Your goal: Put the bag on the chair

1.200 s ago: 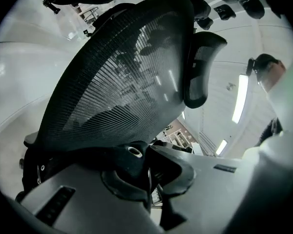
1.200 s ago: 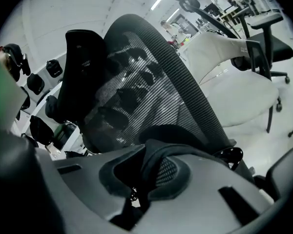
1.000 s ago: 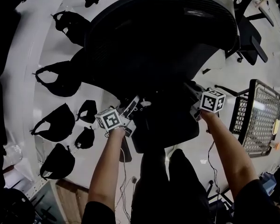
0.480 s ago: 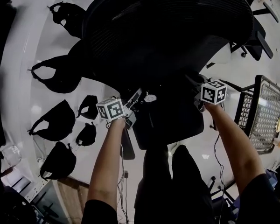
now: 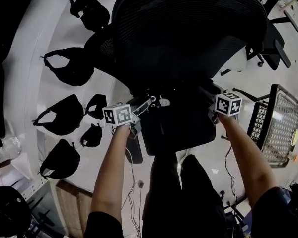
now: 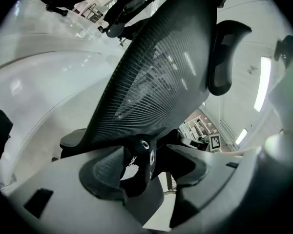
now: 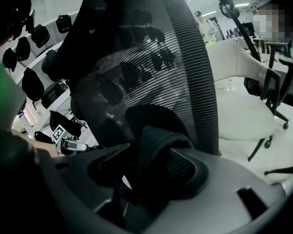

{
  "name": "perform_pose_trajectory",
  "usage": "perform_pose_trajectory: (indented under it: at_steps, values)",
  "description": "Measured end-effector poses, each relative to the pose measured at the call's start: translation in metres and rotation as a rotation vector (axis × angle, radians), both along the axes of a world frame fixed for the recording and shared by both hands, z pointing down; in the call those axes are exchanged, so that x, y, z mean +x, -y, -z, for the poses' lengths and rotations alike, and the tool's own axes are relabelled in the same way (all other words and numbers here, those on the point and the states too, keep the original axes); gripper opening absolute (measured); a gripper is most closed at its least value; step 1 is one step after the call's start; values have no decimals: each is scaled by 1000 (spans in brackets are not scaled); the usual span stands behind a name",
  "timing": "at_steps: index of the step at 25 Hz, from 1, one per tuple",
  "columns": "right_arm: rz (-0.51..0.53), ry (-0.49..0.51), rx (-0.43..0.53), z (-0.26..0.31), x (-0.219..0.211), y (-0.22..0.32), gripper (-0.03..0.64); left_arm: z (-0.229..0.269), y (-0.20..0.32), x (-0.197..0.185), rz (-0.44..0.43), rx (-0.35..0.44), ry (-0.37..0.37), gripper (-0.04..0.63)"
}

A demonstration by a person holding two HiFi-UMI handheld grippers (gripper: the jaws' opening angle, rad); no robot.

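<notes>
A black bag (image 5: 176, 128) lies on the seat of a black mesh office chair (image 5: 188, 33), just in front of the person. My left gripper (image 5: 148, 103) is at the bag's left edge. Its jaws are opening, and a black strap with metal eyelets (image 6: 140, 161) stands loose between them, with a gap on one side. My right gripper (image 5: 211, 102) is at the bag's right edge. Its jaws are opening too, with a fold of the bag's fabric (image 7: 158, 147) still lying between them. The chair's mesh back (image 6: 151, 77) (image 7: 151, 67) rises right behind both grippers.
Several black bags (image 5: 64, 115) lie spread on the white table at the left. A wire basket (image 5: 275, 128) stands on the floor at the right. Another black office chair (image 5: 275, 43) is at the upper right. A white chair (image 7: 239, 116) and a person stand beyond.
The left gripper's fingers now stand wider apart at the bag's edge. Both hands stay nearly where they were, and the bag rests on the seat. The view has shifted slightly.
</notes>
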State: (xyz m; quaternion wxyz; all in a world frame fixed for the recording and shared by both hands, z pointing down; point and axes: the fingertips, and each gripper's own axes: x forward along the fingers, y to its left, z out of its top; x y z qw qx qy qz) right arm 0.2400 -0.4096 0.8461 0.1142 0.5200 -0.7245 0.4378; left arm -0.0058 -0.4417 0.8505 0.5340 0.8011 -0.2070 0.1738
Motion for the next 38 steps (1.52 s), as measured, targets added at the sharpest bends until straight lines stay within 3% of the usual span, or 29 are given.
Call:
perform_pose_trajectory:
  at_steps: [6, 14, 17, 20, 25, 31, 34, 38]
  values:
    - [-41, -15, -25, 2, 7, -29, 273, 38, -27, -30, 66, 39, -24, 249]
    - [-45, -18, 15, 26, -4, -67, 291, 70, -92, -62, 119, 113, -14, 249]
    - [-15, -31, 34, 45, -10, -90, 291, 88, -118, -73, 227, 128, -29, 249]
    - [-2, -33, 62, 75, -10, -119, 291, 124, -147, -76, 344, 119, -104, 249]
    - [-2, 32, 100, 128, -17, -164, 291, 186, -202, -73, 413, 257, -122, 249]
    - [78, 66, 150, 194, -45, -235, 290, 235, -292, -43, 456, 319, -127, 249]
    - [105, 145, 175, 220, -53, -269, 283, 258, -331, -22, 427, 364, -108, 249]
    - [172, 154, 240, 257, -51, -320, 258, 283, -375, 2, 399, 424, -79, 247]
